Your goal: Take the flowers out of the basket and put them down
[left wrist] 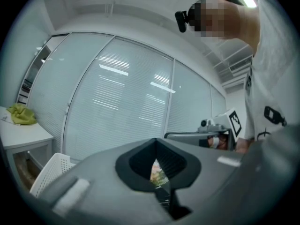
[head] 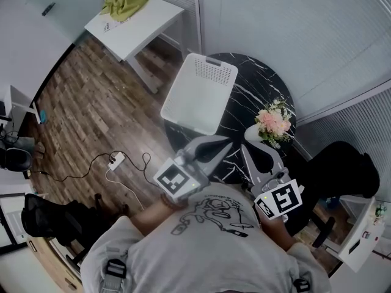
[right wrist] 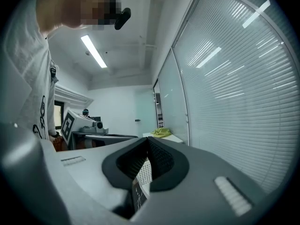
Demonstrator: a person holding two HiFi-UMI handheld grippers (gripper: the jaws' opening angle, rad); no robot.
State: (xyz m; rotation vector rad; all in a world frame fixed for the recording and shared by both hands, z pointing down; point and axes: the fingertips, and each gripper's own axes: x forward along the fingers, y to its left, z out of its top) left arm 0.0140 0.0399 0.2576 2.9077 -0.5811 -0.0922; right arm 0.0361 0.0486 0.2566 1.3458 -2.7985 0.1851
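A small bunch of pink and white flowers (head: 274, 122) lies on the round black marble table (head: 244, 90), at its right side. The white perforated basket (head: 211, 72) stands on the table's left part with nothing showing inside. My left gripper (head: 227, 141) and right gripper (head: 249, 136) hover side by side over the table's near edge, both shut and empty, short of the flowers. In the left gripper view the flowers (left wrist: 158, 176) peek through the slit between the closed jaws (left wrist: 156, 142). In the right gripper view the basket (right wrist: 146, 171) shows beyond the closed jaws (right wrist: 149, 140).
A white desk (head: 137, 26) with a green cloth (head: 125, 2) stands at the back left. A power strip and cable (head: 116, 160) lie on the wooden floor. Glass walls with blinds curve behind the table. A dark chair (head: 342, 163) sits at the right.
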